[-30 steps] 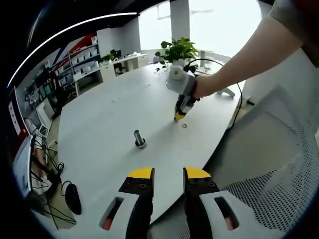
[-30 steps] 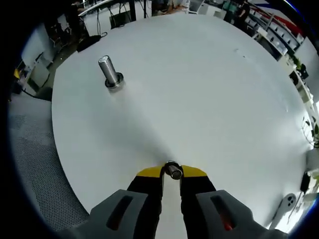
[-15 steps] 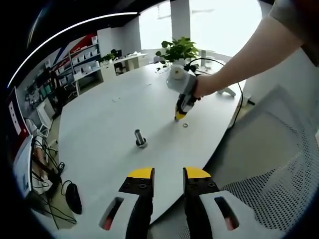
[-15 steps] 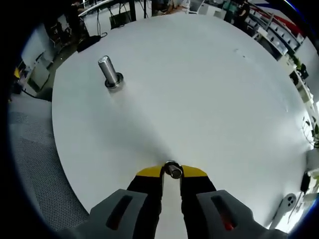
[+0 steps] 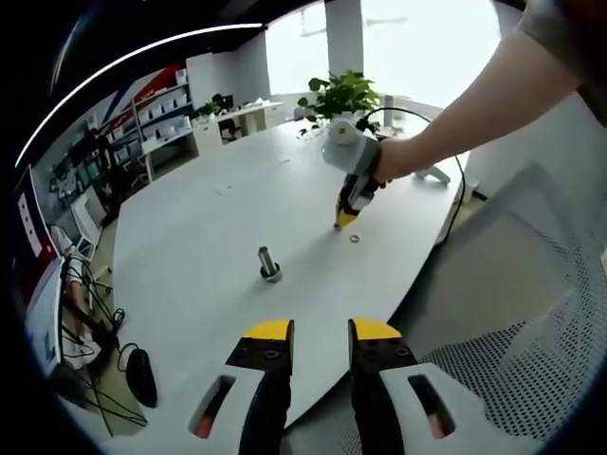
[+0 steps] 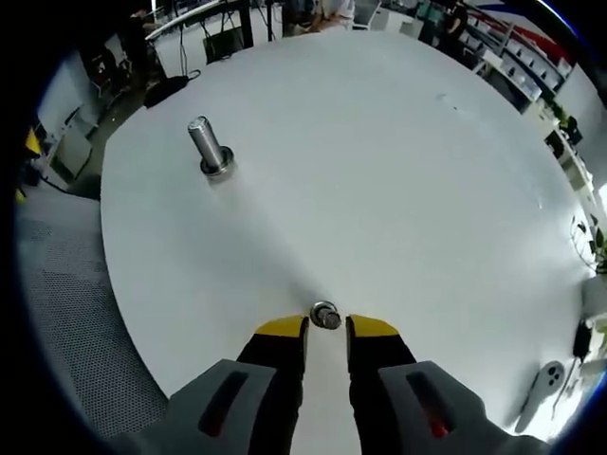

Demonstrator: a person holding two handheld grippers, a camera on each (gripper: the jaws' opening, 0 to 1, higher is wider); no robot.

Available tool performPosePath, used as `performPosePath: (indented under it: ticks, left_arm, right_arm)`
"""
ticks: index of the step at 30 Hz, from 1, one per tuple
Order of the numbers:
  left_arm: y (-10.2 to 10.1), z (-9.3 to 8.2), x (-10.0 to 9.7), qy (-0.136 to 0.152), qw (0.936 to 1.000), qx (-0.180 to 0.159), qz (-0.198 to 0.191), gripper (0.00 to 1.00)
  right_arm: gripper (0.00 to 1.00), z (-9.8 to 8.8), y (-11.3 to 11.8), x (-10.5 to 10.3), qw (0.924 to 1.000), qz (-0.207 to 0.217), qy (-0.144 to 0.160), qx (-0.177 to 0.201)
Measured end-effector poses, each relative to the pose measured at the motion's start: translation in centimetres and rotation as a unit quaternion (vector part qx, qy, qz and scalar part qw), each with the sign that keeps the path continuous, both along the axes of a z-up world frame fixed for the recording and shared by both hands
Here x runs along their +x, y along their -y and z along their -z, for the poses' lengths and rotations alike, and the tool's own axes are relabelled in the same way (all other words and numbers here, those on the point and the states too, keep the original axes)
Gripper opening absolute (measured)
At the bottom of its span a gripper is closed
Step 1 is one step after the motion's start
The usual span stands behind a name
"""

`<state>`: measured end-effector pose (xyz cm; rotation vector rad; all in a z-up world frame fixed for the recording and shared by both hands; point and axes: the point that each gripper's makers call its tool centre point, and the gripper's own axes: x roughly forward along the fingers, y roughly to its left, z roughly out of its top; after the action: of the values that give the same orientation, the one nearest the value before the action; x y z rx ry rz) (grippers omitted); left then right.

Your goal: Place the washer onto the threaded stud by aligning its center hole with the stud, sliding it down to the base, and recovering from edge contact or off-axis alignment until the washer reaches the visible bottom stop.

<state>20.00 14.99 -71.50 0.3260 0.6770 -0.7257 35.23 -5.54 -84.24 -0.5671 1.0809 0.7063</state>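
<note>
In the right gripper view, the right gripper [image 6: 325,328] points down at the white bench [image 6: 398,180] with its yellow-tipped fingers [image 6: 283,329] slightly apart. The washer [image 6: 324,316] lies flat on the bench just ahead of the fingertips, level with the gap between them; the fingers do not clamp it. The threaded stud [image 6: 209,147] stands upright on its round base, well apart from the washer, toward the upper left of this view and near the bench edge.

In the left gripper view, the left gripper [image 5: 320,331] hangs near the bench [image 5: 209,246] edge with its fingers [image 5: 266,332] apart and nothing between them. Farther out, the right gripper [image 5: 348,216] is held by a person's hand [image 5: 391,161] with its tips lowered to the bench, and the washer [image 5: 354,238] lies just beside those tips. The stud [image 5: 269,263] stands between the two grippers. A potted plant [image 5: 340,95] sits at the far end of the bench, and a mesh chair [image 5: 512,360] stands at the right.
</note>
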Motion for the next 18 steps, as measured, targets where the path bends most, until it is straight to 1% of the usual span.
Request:
performPosePath:
  ticks: [8,10,12,15,18]
  left_arm:
    - [0.0,-0.1,0.1,0.003,1.0,0.0,0.001,0.21]
    - [0.0,-0.1,0.0,0.005,1.0,0.0,0.002,0.21]
    - [0.1,-0.3,0.1,0.008,1.0,-0.003,0.002,0.21]
    - [0.1,-0.3,0.1,0.004,1.0,-0.006,0.002,0.21]
    - [0.2,-0.3,0.1,0.007,0.9999,-0.008,0.004,0.21]
  right_arm:
    - [0.21,-0.8,0.7,-0.8,1.0,0.006,0.004,-0.001]
    - [0.22,-0.4,1.3,-1.0,0.9999,0.012,0.002,-0.001]
    - [0.23,0.0,1.9,-1.8,0.9998,0.018,-0.008,-0.009]
    - [0.23,0.2,2.4,-2.6,0.9996,0.022,-0.014,-0.011]
    - [0.23,0.3,2.7,-2.8,0.9995,0.025,-0.016,-0.01]
